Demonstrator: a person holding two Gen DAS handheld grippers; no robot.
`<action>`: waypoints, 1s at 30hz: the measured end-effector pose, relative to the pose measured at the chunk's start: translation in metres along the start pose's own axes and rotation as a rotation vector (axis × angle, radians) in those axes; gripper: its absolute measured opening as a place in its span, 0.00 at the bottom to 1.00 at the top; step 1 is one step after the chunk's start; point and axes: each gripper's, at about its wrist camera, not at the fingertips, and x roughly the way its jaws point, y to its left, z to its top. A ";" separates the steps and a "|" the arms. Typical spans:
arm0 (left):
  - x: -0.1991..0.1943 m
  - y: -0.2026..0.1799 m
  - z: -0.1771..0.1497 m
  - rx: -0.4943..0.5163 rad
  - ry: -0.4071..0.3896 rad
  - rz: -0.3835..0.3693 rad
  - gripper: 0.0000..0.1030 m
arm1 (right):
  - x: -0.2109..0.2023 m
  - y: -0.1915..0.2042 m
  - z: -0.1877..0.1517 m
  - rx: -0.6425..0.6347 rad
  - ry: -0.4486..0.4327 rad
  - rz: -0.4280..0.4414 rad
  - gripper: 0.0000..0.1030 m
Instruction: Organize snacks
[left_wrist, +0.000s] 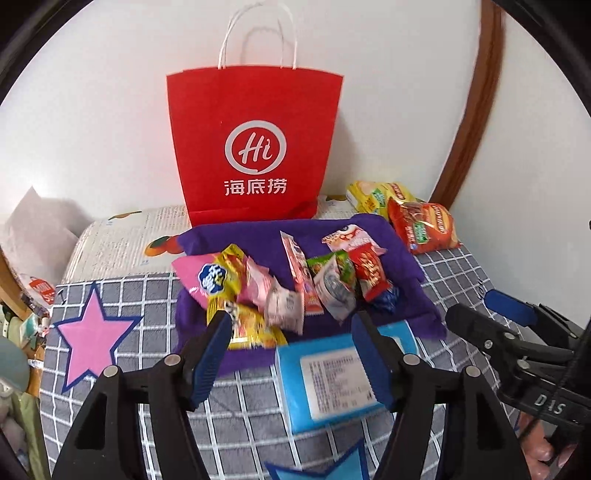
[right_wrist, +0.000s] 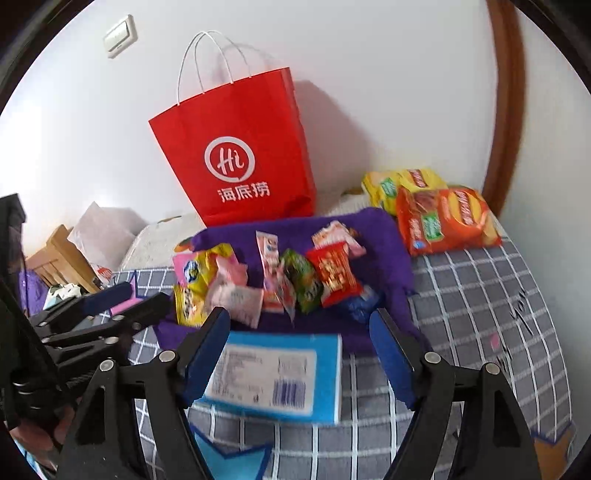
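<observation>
Your left gripper (left_wrist: 291, 325) stands spread, its blue-padded fingers (left_wrist: 212, 350) pinching nothing; the blue box (left_wrist: 328, 384) lies below it with the right-hand finger overlapping its edge, and contact is unclear. Your right gripper (right_wrist: 299, 328) is spread wide too and empty, the same box flat between and beneath its fingers. Just ahead of both, small crinkly snack packets (left_wrist: 295, 284) in pink, yellow, green and red lie heaped on a purple cloth (left_wrist: 406, 291). Beyond that a red paper bag (left_wrist: 255, 147) stands upright; ahead and to the right lie two glossy chip bags (right_wrist: 443, 218), all on a grey checked bed cover (right_wrist: 480, 332)
</observation>
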 end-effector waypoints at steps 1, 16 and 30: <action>-0.007 -0.001 -0.005 0.000 -0.010 0.001 0.66 | -0.006 0.001 -0.007 0.002 -0.009 -0.013 0.75; -0.101 -0.021 -0.070 -0.005 -0.125 0.029 0.79 | -0.106 0.018 -0.087 -0.007 -0.098 -0.093 0.80; -0.156 -0.043 -0.112 0.002 -0.223 0.061 0.96 | -0.168 0.011 -0.127 0.031 -0.157 -0.210 0.97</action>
